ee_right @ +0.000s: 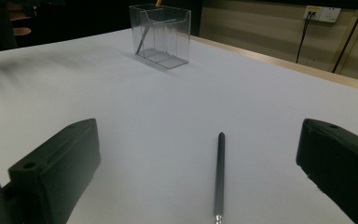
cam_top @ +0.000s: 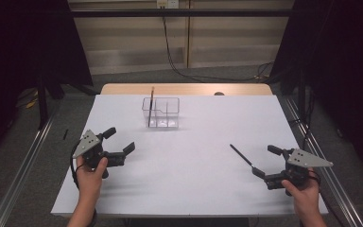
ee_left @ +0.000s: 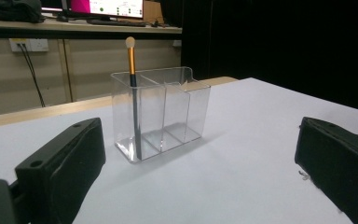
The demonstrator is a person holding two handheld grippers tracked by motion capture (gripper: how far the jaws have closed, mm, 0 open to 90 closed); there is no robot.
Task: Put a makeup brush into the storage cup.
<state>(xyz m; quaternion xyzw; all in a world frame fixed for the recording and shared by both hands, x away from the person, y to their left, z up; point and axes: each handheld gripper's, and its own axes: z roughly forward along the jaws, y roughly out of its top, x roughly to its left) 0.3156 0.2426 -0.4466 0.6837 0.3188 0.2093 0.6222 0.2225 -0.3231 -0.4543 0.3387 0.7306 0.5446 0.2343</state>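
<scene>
Right claw (cam_top: pixel 267 161) (jaws wide) hovers low over dark brush (cam_top: pixel 241 155).

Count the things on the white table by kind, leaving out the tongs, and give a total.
Clear plastic three-compartment organiser: 1
Makeup brush with gold ferrule, standing in the organiser's end compartment: 1
Slim dark brush lying flat on the table: 1
Total: 3

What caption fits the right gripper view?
Open right gripper straddling a dark brush lying on the table, organizer beyond.
</scene>
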